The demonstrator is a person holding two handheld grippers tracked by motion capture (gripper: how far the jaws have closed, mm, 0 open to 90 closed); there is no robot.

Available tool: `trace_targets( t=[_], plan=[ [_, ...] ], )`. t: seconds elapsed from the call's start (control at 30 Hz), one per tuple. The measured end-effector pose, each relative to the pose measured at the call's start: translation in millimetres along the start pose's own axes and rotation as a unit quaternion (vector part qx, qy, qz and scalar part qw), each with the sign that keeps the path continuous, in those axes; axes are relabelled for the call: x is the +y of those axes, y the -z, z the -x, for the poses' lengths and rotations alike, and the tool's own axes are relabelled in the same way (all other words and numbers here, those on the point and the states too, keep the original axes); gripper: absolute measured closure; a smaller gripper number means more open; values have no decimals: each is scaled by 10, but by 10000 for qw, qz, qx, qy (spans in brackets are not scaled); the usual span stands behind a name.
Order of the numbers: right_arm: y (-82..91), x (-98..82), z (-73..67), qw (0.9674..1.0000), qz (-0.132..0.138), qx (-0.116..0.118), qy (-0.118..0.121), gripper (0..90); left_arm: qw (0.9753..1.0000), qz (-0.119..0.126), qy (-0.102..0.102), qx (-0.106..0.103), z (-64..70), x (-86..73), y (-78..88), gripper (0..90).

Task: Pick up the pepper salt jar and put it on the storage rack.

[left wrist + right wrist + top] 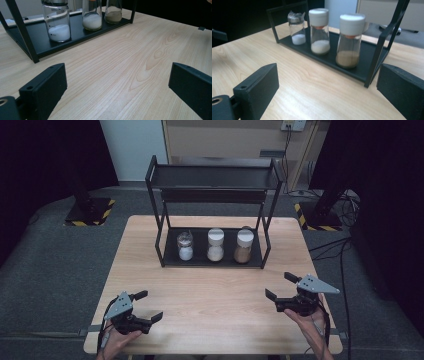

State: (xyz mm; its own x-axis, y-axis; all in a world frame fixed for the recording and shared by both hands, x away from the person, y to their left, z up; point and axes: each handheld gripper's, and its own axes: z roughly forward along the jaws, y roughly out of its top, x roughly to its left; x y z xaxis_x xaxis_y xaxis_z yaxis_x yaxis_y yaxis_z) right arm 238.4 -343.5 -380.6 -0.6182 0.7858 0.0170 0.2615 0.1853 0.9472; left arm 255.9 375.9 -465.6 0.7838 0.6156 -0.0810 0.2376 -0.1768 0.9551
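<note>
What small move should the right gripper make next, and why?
Probably ease the right gripper forward toward the brown-filled jar. Its jaws stand open and empty over bare table, and that jar stands nearest it, upright at the near end of the rack's lower shelf.

Even overhead light falls on my wooden table (pixel 215 290), leaving the surrounding floor dim and the far corners black. Soft glare streaks the wood in my gripper views, where the near black jaws blur slightly; the jars (pixel 319 32) stay sharp.

left gripper (pixel 149 306) jaws apart | right gripper (pixel 278 285) jaws apart | three jars (pixel 215 246) on rack (pixel 212 177)
</note>
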Motion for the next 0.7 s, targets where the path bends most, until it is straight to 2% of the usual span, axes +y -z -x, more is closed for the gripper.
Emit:
trace_targets(
  t=[0.37,0.7],
  plan=[
    [76,-210,-6,9998,-158,60,-109,43,10000,6,-6,-2,2,-1,0,9],
    [54,-295,26,9996,-165,223,18,48,10000,57,10,-27,-7,-10,9,9]
  ],
)
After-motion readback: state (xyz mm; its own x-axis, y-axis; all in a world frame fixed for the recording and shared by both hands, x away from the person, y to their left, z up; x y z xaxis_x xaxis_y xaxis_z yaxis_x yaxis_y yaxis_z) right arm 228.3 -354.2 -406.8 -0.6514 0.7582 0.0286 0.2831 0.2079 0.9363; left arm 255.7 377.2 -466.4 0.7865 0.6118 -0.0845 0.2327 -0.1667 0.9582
